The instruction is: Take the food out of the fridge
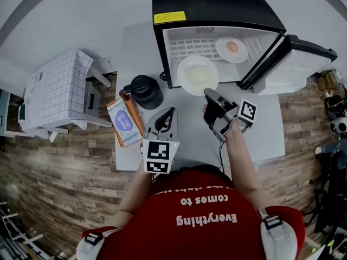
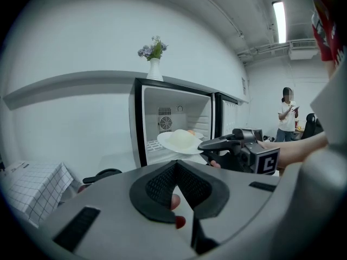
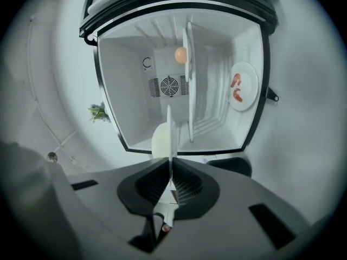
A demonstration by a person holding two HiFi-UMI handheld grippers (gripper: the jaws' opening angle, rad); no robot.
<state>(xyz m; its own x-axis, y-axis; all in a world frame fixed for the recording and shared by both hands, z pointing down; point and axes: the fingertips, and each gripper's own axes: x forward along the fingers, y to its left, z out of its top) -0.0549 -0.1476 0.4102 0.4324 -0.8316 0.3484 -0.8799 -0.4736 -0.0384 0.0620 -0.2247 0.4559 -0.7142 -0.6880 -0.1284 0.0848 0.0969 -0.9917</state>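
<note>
The right hand-held gripper is clamped on the near rim of a white plate of pale food. The plate hangs at the open front of the fridge, above the worktop. It is round, with no long axis, and lies level and face up — held rim towards the person. The left hand-held gripper — jaws together, nothing between them — points towards the fridge.
</note>
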